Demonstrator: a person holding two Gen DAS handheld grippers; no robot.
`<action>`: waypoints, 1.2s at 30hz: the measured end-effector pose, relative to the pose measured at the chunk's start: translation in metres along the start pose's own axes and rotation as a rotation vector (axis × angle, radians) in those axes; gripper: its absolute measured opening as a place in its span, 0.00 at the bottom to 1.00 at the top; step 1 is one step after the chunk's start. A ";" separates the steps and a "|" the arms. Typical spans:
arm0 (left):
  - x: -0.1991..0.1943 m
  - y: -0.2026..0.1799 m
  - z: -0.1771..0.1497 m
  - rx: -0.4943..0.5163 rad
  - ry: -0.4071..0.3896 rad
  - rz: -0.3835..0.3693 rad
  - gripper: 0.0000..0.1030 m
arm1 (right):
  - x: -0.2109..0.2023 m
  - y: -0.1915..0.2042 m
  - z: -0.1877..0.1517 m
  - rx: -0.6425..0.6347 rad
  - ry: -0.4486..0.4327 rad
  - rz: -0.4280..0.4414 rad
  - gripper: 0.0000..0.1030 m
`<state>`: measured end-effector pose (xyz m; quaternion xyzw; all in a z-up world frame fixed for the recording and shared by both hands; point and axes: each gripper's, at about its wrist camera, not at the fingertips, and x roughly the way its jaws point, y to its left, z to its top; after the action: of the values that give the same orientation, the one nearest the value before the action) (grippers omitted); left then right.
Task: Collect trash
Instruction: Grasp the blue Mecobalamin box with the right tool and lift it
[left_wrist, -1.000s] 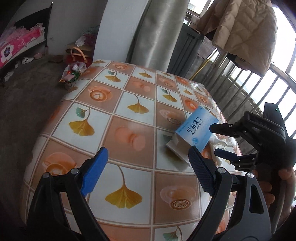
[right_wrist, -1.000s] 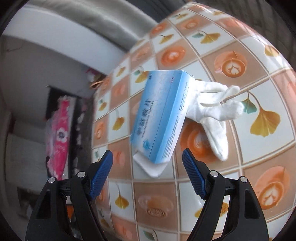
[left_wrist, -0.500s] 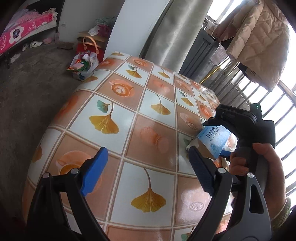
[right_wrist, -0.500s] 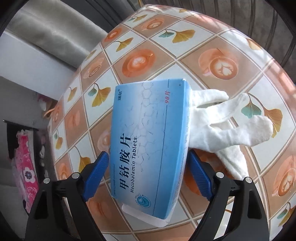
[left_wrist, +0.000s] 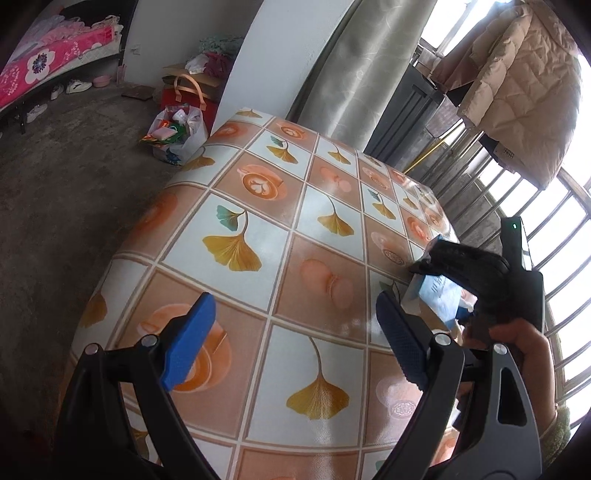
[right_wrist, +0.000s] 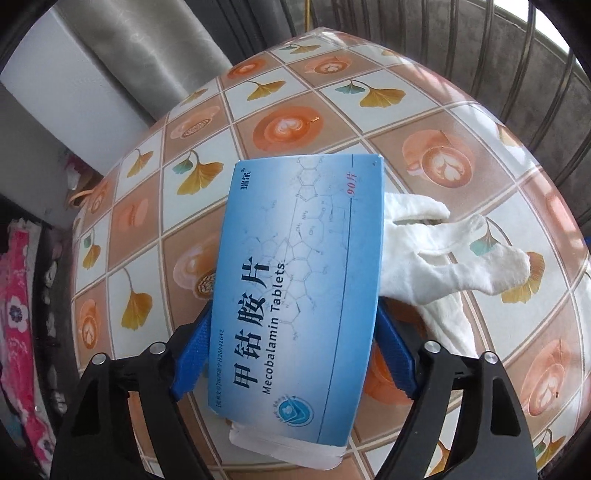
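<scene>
Now left gripper (left_wrist: 291, 343) hangs over the tablecloth (left_wrist: 258, 221), jaws wide apart, nothing between the blue pads; same spread as a second ago, but its view has swung so more floor, the trash bag (left_wrist: 177, 134) and the red tote (left_wrist: 188, 98) show at far left. Right gripper (right_wrist: 291, 350), seen at the right edge of the left view with the hand (left_wrist: 524, 354) on its grip, has closed in on the blue tablet box (right_wrist: 295, 295). A second ago the box lay ahead of the pads, apart from them; now both pads press its long sides, jaws narrowed to the box width. Box sits near the table's right edge, tilted, its low end over a white wad (right_wrist: 284, 446). White glove (right_wrist: 443, 258) lies just right of the box, partly under it, unmoved.
</scene>
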<state>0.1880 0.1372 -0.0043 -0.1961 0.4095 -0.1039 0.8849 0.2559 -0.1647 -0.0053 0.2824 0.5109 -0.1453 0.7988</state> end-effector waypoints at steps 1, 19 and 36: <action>-0.002 -0.001 0.000 0.001 -0.004 -0.003 0.82 | -0.001 -0.001 -0.002 -0.007 0.008 0.022 0.73; 0.025 -0.057 -0.011 0.107 0.117 -0.123 0.82 | -0.070 -0.091 -0.095 -0.409 0.117 0.162 0.72; 0.128 -0.217 -0.041 0.278 0.353 -0.311 0.44 | -0.093 -0.204 -0.057 -0.138 -0.013 0.180 0.72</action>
<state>0.2337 -0.1135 -0.0218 -0.1122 0.5039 -0.3265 0.7918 0.0678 -0.2984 -0.0017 0.2704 0.4869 -0.0392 0.8296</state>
